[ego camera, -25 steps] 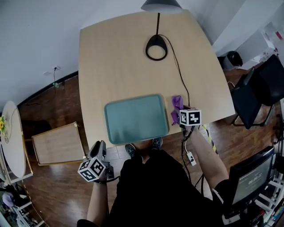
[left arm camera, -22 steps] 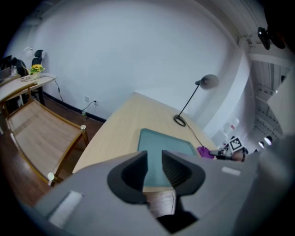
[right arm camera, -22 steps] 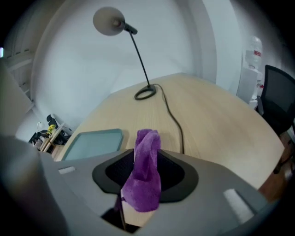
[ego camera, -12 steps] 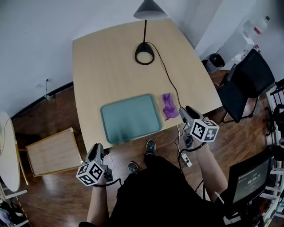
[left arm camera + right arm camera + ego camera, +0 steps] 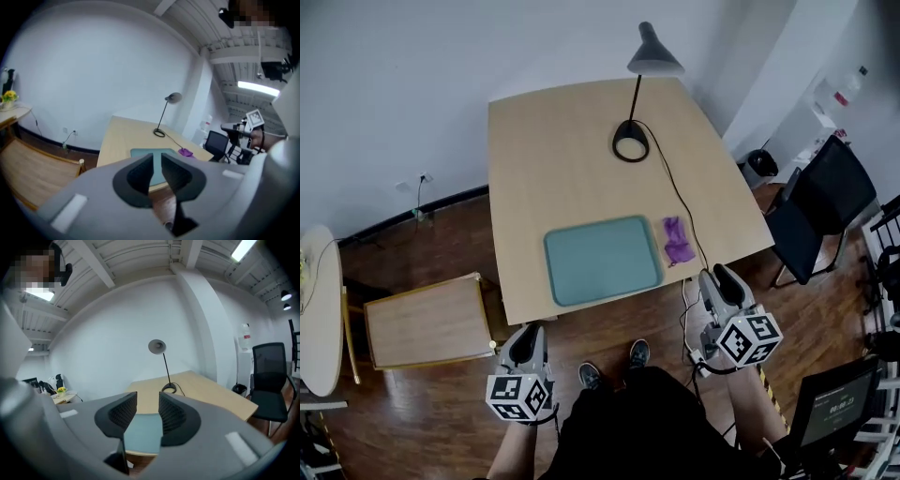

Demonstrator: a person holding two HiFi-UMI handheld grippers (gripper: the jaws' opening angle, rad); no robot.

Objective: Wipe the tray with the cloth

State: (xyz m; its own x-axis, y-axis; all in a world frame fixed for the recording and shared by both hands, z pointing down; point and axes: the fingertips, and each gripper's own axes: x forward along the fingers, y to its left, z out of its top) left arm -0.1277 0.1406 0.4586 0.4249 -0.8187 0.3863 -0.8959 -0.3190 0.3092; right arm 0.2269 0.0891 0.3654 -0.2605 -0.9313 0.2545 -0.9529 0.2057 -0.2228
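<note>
The teal tray (image 5: 602, 260) lies flat near the front edge of the wooden table (image 5: 562, 159). Just to its right the purple cloth (image 5: 677, 241) sits crumpled on the tabletop. Both grippers hang in front of the table, over the floor. My left gripper (image 5: 528, 339) is below the table's left corner; its jaws are closing with a narrow gap and nothing between them (image 5: 157, 161). My right gripper (image 5: 720, 281) is just off the table's front right corner, open and empty (image 5: 147, 401). The tray (image 5: 143, 432) shows between the right jaws, far off.
A black desk lamp (image 5: 631, 141) stands at the back of the table, its cable running to the front right edge. A black office chair (image 5: 820, 202) is at the right, a low wooden stand (image 5: 427, 319) at the left, a monitor (image 5: 834, 403) at bottom right.
The right gripper, which was at the cloth, has drawn back off the table, and the cloth lies beside the tray. The person has stepped back, and the table looks farther away.
</note>
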